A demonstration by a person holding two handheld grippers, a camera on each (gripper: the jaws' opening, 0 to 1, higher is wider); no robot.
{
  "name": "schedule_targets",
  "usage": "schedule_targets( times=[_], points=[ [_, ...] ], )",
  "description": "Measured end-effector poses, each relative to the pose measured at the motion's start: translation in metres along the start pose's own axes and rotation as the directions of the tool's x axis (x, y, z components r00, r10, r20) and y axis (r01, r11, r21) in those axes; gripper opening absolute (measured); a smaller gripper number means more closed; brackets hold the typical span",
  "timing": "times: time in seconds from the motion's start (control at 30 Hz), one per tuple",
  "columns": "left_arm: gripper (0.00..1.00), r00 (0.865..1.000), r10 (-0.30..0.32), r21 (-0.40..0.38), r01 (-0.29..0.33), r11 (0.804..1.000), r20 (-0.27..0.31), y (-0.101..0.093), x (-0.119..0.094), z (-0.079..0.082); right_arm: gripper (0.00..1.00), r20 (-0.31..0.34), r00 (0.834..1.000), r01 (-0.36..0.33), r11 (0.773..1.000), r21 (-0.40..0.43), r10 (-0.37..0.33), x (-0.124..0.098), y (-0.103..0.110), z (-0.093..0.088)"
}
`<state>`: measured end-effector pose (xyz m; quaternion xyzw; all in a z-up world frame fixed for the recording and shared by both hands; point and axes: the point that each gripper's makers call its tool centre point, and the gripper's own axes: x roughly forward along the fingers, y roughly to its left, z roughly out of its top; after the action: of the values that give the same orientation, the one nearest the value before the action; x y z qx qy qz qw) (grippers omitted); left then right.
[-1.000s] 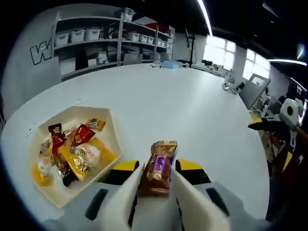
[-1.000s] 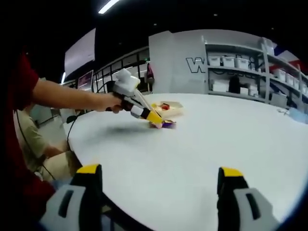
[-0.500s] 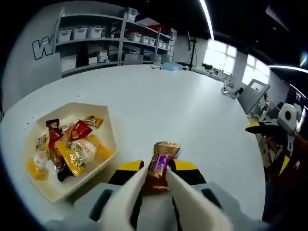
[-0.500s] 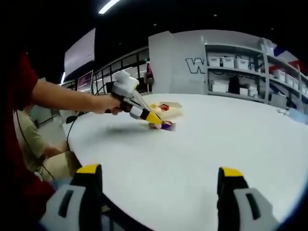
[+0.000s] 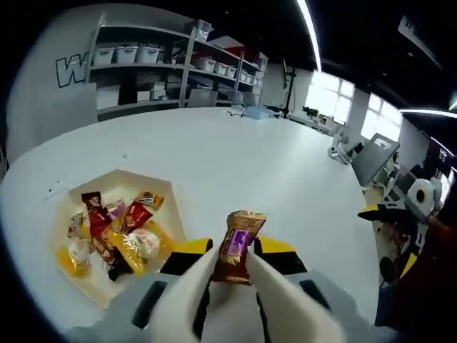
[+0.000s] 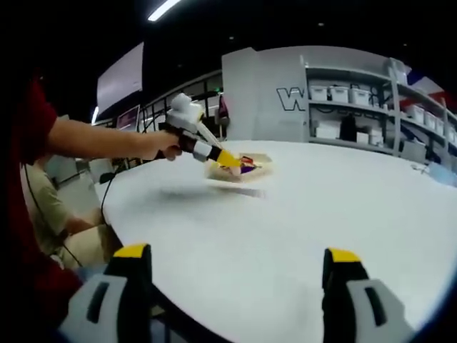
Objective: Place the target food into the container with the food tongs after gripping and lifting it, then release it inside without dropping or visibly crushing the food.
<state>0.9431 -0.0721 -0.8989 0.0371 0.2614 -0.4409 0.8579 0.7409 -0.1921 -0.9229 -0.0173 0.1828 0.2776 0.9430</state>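
A snack bar in a brown and purple wrapper [image 5: 238, 241] is held up in the air between white tong blades, with my left gripper [image 5: 234, 263] shut on the tongs. Below and to the left lies the cream container [image 5: 128, 182], which holds several wrapped snacks. In the right gripper view, a hand holds the left gripper [image 6: 191, 136] over the container [image 6: 255, 174], the snack bar [image 6: 241, 168] at its tip. My right gripper [image 6: 238, 275] stands open near the table's edge, nothing between its yellow-tipped jaws.
The round white table [image 5: 250, 150] stretches wide around the container. Shelves with bins [image 5: 157, 64] line the back wall. A seated person [image 6: 50, 214] is beside the table's left edge, and a cable [image 6: 107, 196] hangs there.
The left gripper has lifted the snack bar off the table and carried it toward the container. The right gripper has stayed still.
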Motion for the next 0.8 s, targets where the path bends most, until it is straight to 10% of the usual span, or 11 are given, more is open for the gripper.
schedule_targets(
  times=[0.8],
  points=[
    [0.22,0.985,0.171,-0.023,-0.171,0.985,0.018,0.083,-0.009,0.02,0.99,-0.012,1.0,0.022,1.0,0.017,-0.022,-0.002,-0.009,-0.006]
  ],
)
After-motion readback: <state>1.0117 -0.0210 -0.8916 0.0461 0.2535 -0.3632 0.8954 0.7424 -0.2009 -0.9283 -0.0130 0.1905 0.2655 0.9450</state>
